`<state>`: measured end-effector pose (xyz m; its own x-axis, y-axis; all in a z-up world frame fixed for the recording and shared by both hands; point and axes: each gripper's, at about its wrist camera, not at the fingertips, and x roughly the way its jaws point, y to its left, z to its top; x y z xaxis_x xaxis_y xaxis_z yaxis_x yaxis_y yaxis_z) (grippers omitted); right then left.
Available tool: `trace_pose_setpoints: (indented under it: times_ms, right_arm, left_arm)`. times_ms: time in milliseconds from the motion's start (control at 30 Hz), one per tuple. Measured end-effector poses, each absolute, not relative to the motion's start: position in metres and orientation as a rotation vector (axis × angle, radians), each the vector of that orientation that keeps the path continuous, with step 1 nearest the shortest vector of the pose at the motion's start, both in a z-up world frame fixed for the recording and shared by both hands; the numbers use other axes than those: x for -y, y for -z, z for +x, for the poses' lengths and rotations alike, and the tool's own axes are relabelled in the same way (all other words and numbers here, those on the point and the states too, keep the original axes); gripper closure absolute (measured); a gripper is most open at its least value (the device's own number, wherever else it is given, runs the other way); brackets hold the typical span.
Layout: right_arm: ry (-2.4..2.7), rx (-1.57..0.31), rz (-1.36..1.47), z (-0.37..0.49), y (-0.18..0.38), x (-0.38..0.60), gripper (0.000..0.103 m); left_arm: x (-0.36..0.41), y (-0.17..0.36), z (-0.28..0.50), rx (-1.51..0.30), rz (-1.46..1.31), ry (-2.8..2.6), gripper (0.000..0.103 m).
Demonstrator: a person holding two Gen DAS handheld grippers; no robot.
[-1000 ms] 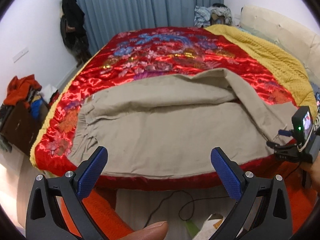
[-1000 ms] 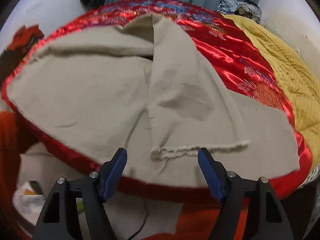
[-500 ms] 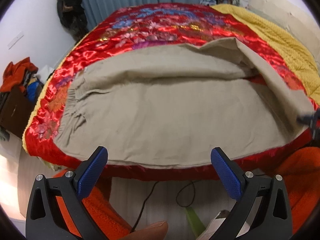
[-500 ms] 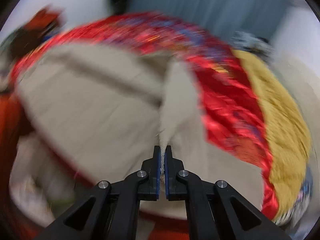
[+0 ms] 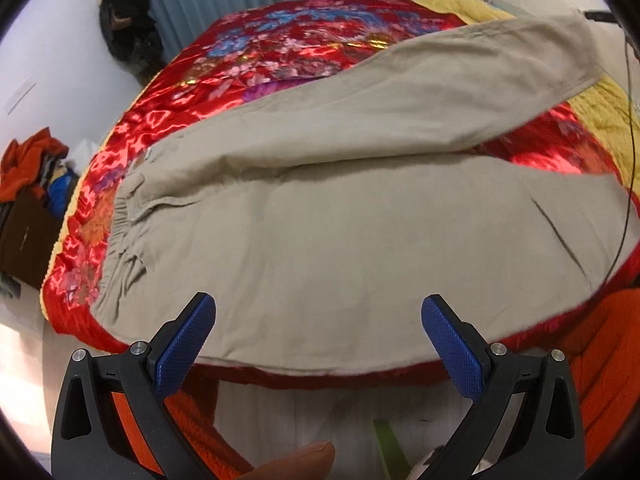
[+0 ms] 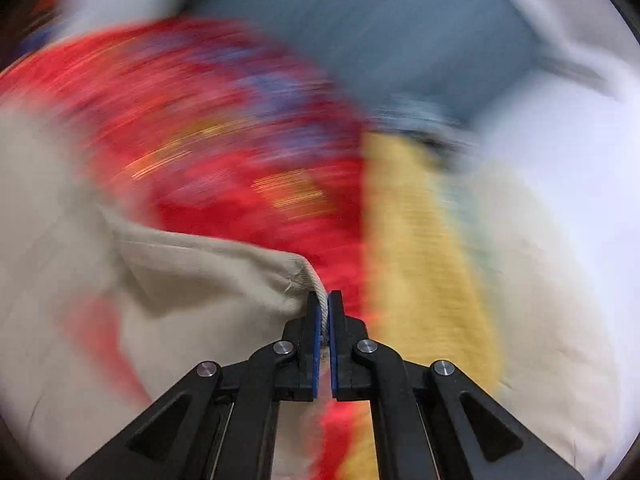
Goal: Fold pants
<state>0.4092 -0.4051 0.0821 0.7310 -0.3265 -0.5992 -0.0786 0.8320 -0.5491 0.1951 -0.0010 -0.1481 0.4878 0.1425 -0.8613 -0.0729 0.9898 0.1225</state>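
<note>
In the left wrist view the left gripper sits at the bottom of the frame with its 2 blue pads spread wide, nothing between them. They hang over the near edge of the beige pants, which fill the middle of the frame, spread across a red satin bedspread with a floral pattern. The gathered waistband lies at the left of the frame. One pant leg is lifted off the bed and stretches toward the upper right, its hem end near the frame's right edge; the other leg lies flat below it. A fingertip shows at the bottom edge between the gripper's arms. A yellow blanket borders the bedspread at the right, and a thin black cable runs down the right side.

The right wrist view is heavily motion-blurred. The right gripper, at lower centre, is nearly pressed together, pinching the thick hem of the pant leg between its pads; the jaws are easing open slightly, with the cloth between them. The beige fabric trails off to the lower left of that frame, red bedspread and yellow blanket behind.
</note>
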Motion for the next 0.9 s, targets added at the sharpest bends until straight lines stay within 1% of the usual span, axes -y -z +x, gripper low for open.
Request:
trace_pose_setpoints:
  times_ms: [33,100,167,200,233,300,367,467,567,667,800,833,867,900]
  right_arm:
    - [0.239,-0.762,-0.512,0.432,-0.088,0.428,0.066]
    - [0.222,-0.77,-0.41,0.445,-0.084,0.447,0.062]
    - [0.151,-0.831,-0.374,0.441,-0.053,0.442,0.052]
    - [0.098,-0.876,-0.366,0.438,-0.035,0.436,0.051]
    - [0.016,-0.936,-0.35,0.431,-0.007,0.426,0.051]
    - [-0.129,-1.024,-0.322,0.425,0.031,0.398,0.051]
    - [-0.294,-1.077,-0.324,0.423,0.065,0.353,0.051]
    - [-0.522,-1.05,-0.396,0.416,0.086,0.265,0.051]
    - [-0.725,-1.003,-0.462,0.437,0.095,0.18,0.051]
    - [-0.886,-1.021,-0.614,0.468,0.115,0.102,0.051]
    - [-1.0,-1.113,-0.848,0.484,0.149,0.04,0.053]
    - [-1.002,-1.127,-0.897,0.482,0.153,0.034,0.054]
    - [-1.003,-1.161,-0.948,0.483,0.161,0.029,0.06]
    - [-1.006,-1.209,-0.981,0.487,0.169,0.027,0.071]
  left_arm:
    - [-0.003,0.149,0.197,-1.052,0.058,-0.146,0.0]
    - [-0.011,0.153,0.2,-1.056,0.033,-0.169,0.0]
    - [-0.02,0.163,0.207,-1.073,0.013,-0.194,0.0]
    - [-0.024,0.168,0.213,-1.085,0.007,-0.201,0.0]
    - [-0.027,0.171,0.219,-1.089,0.003,-0.203,0.0]
    - [-0.033,0.17,0.235,-1.067,-0.01,-0.211,0.0]
    - [-0.036,0.165,0.246,-1.036,-0.024,-0.219,0.0]
    - [-0.041,0.156,0.259,-0.977,-0.07,-0.23,0.0]
    - [-0.044,0.161,0.258,-0.974,-0.117,-0.219,0.0]
    - [-0.046,0.177,0.252,-1.017,-0.107,-0.201,0.0]
    - [-0.054,0.2,0.241,-1.07,-0.085,-0.21,0.0]
    - [-0.059,0.206,0.238,-1.084,-0.093,-0.21,0.0]
    - [-0.062,0.21,0.237,-1.094,-0.099,-0.21,0.0]
    - [-0.064,0.213,0.236,-1.102,-0.103,-0.21,0.0]
